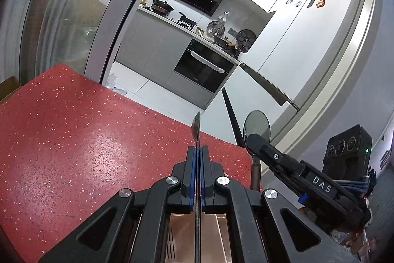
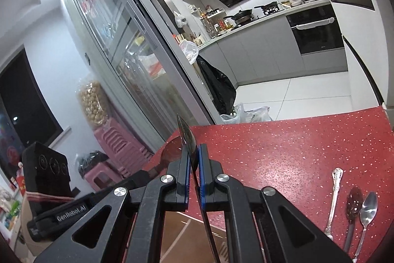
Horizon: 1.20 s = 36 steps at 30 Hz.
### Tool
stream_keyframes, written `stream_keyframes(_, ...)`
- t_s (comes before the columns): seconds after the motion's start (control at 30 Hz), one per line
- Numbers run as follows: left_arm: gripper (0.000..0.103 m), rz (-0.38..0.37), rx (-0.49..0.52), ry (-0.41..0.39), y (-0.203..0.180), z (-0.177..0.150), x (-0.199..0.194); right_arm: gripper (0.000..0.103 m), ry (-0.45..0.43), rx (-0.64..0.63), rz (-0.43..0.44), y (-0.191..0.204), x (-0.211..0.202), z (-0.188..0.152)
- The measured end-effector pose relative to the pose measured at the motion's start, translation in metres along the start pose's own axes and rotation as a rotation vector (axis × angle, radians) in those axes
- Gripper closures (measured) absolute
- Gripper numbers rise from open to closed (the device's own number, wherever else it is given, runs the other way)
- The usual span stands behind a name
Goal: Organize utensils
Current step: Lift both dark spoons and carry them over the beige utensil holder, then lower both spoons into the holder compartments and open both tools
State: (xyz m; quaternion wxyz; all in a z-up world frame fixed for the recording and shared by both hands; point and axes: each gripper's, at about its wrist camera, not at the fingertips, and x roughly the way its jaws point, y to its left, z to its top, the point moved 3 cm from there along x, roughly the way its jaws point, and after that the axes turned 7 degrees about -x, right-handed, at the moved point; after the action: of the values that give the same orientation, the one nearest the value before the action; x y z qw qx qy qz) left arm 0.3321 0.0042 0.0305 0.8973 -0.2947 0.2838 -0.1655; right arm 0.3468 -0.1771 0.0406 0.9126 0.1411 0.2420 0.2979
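The left gripper [image 1: 197, 152] has its fingers [image 1: 190, 164] clamped on a spoon [image 1: 196, 126] seen edge-on, its bowl jutting past the tips over the red desk [image 1: 73, 127]. The right gripper [image 2: 194, 154] is closed on a dark spoon [image 2: 188, 139], also over the desk. Three more utensils [image 2: 354, 208] lie near the desk's right edge.

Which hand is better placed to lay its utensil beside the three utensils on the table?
Right, likely. The right gripper sees the three utensils close at its lower right on the table; the left gripper has none in view.
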Motion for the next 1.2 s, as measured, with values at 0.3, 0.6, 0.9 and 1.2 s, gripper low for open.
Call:
stream_keyframes(0.3,0.075,0.015,0.01,-0.005,0.0,-0.006,-0.007,0.095,0.011,-0.058,0.004,0.003,-0.01,-0.026)
stream_keyframes(0.6,0.075,-0.023,0.028,-0.021,-0.011,-0.012,-0.02,0.072,0.122,0.012,0.012,-0.008,-0.016,-0.042)
stream_keyframes(0.9,0.075,-0.119,0.03,-0.027,-0.023,-0.017,-0.037,0.037,0.126,0.103,0.083,-0.005,-0.031,-0.028)
stream_keyframes(1.2,0.075,-0.256,0.021,0.028,-0.03,-0.028,-0.048,0.038,0.119,0.364,0.321,-0.011,-0.019,-0.013)
